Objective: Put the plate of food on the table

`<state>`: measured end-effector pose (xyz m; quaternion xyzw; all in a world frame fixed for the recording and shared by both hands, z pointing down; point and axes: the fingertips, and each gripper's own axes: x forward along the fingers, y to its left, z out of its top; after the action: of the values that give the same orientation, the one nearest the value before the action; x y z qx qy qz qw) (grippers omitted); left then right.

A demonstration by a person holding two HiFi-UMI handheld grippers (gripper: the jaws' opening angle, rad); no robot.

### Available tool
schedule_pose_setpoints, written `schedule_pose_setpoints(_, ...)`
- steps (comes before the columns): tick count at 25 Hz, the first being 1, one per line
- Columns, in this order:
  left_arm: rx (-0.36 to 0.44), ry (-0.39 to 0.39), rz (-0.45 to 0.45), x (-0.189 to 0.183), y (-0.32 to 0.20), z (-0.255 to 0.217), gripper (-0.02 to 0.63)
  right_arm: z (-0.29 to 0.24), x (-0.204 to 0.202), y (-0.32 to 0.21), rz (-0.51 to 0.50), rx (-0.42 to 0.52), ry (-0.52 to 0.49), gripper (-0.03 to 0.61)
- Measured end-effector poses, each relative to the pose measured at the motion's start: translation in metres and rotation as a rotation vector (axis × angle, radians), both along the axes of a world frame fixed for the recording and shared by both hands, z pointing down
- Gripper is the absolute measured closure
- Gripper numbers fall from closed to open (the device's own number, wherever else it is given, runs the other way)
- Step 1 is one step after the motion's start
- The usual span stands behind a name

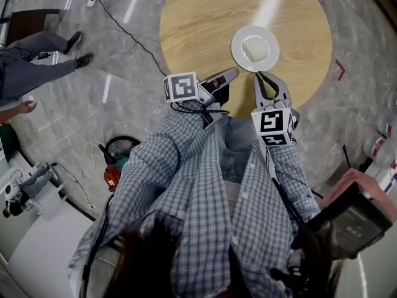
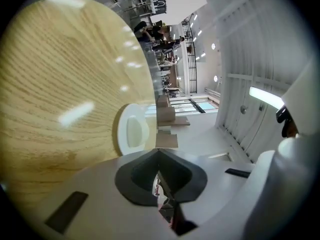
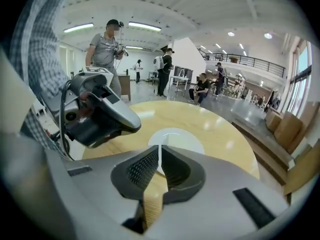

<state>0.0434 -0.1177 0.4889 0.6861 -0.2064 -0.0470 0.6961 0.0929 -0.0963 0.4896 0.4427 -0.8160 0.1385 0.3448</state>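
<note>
Bright, even indoor light falls from ceiling strip lamps (image 3: 145, 26). White glare streaks lie on the glossy table (image 1: 205, 17) and floor (image 1: 130, 73). Both gripper views bulge strongly, with black corners and a soft foreground.

Tongs (image 3: 159, 149) tip-to-tip before plate (image 3: 179, 136) on table (image 3: 227, 129)

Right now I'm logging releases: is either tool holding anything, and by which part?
Nothing is held. Left tool and right tool are shut and empty; the plate sits free on the table.

One plate (image 1: 255, 48), one table (image 1: 205, 17), two hand-held grippers (image 1: 232, 73) (image 1: 263, 75)
</note>
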Motion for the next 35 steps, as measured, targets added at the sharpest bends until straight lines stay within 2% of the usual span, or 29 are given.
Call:
schedule_pose_setpoints(4,0.101,-0.017,0.016,-0.004,-0.003,-0.022,0.606,-0.021,0.000,0.004,0.038,0.006,-0.082,0.554)
schedule_pose_setpoints(8,0.241,-0.034,0.007,-0.009,-0.010,-0.056,0.606,-0.051,-0.001,0.002,0.108,0.021,-0.216,0.554)
schedule_pose_setpoints(10,0.307,-0.055,0.008,-0.009,-0.013,-0.069,0.606,-0.064,0.001,-0.002,0.128,0.045,-0.251,0.554)
schedule_pose_setpoints(18,0.513,-0.128,0.069,0.000,-0.015,-0.117,0.606,-0.109,0.022,-0.010,0.176,0.164,-0.247,0.554)
schedule_pose_setpoints(25,0.647,-0.170,0.098,0.003,-0.023,-0.144,0.606,-0.130,0.034,-0.026,0.219,0.207,-0.357,0.555)
schedule_pose_setpoints(35,0.787,-0.231,0.186,0.016,-0.018,-0.162,0.606,-0.160,0.031,-0.029,0.163,0.294,-0.337,0.569)
